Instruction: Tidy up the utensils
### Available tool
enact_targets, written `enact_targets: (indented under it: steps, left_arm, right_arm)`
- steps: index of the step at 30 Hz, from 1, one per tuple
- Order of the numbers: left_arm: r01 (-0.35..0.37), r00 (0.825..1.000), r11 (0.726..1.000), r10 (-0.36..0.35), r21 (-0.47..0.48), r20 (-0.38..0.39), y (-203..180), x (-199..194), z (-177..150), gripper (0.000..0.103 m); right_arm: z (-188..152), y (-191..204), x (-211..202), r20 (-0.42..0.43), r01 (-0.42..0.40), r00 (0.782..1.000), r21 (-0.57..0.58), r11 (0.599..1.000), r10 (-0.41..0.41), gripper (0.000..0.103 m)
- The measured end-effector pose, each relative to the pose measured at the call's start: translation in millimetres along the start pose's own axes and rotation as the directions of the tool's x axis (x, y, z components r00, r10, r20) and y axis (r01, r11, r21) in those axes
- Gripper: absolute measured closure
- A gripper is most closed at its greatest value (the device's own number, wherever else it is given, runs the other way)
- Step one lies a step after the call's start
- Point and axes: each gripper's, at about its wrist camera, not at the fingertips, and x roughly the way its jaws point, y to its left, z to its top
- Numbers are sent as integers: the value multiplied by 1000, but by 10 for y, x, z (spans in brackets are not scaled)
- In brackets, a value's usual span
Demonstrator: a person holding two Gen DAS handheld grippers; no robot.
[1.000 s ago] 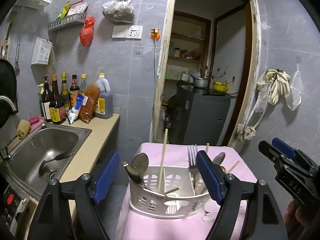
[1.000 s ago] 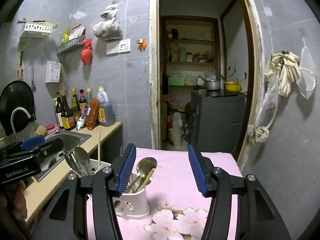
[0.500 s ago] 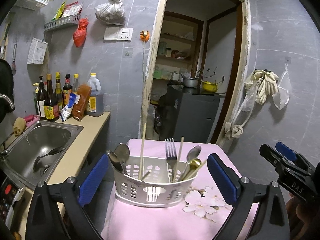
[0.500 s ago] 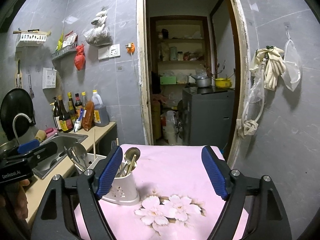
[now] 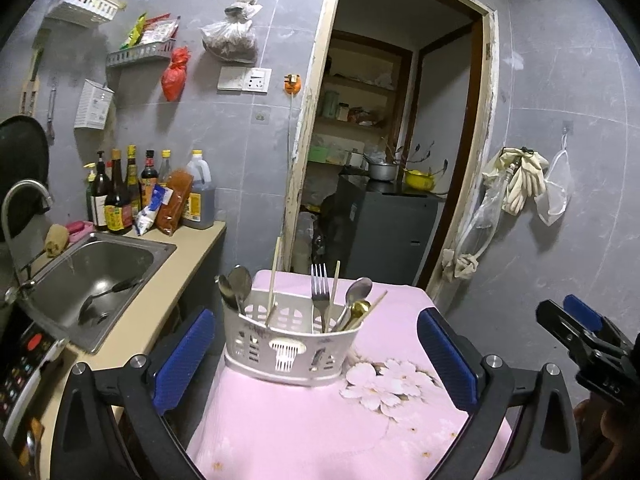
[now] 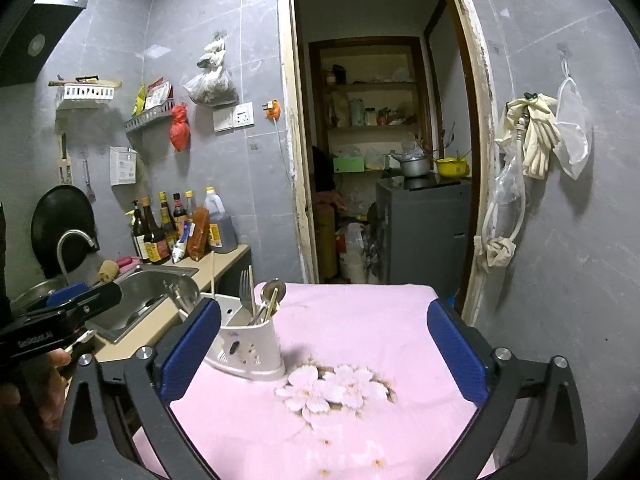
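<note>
A white slotted utensil holder (image 5: pixel 290 344) stands on the pink flowered tablecloth (image 5: pixel 320 432). It holds spoons (image 5: pixel 234 286), a fork (image 5: pixel 319 294), chopsticks (image 5: pixel 273 276) and a gold spoon (image 5: pixel 357 310). The holder also shows in the right wrist view (image 6: pixel 252 350), left of centre. My left gripper (image 5: pixel 316 354) is open and empty, pulled back in front of the holder. My right gripper (image 6: pixel 324 354) is open and empty above the cloth, to the right of the holder.
A steel sink (image 5: pixel 86 276) with a ladle in it and a tap lies left of the table. Sauce bottles (image 5: pixel 132 196) stand at the counter's back. An open doorway (image 5: pixel 384 184) with a grey cabinet is behind the table. Gloves and bags hang on the right wall (image 5: pixel 524 184).
Both grippers have drawn back and up from the holder and opened wider. The holder now stands farther off and whole in view.
</note>
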Motion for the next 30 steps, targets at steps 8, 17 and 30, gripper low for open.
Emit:
enact_targets:
  steps: [8, 17, 30]
  left_arm:
    - [-31, 999, 999, 31, 29, -8, -195, -376, -186, 1]
    - [-44, 999, 999, 43, 30, 6, -405, -784, -400, 1]
    - [-57, 998, 998, 56, 31, 12, -540, -1131, -606, 1]
  right_arm:
    - [-167, -133, -422, -29, -37, 999, -7, 999, 37, 2]
    - [-270, -293, -804, -45, -45, 998, -20, 999, 44, 2]
    - [-381, -444, -1215, -52, -22, 998, -18, 1000, 21, 2]
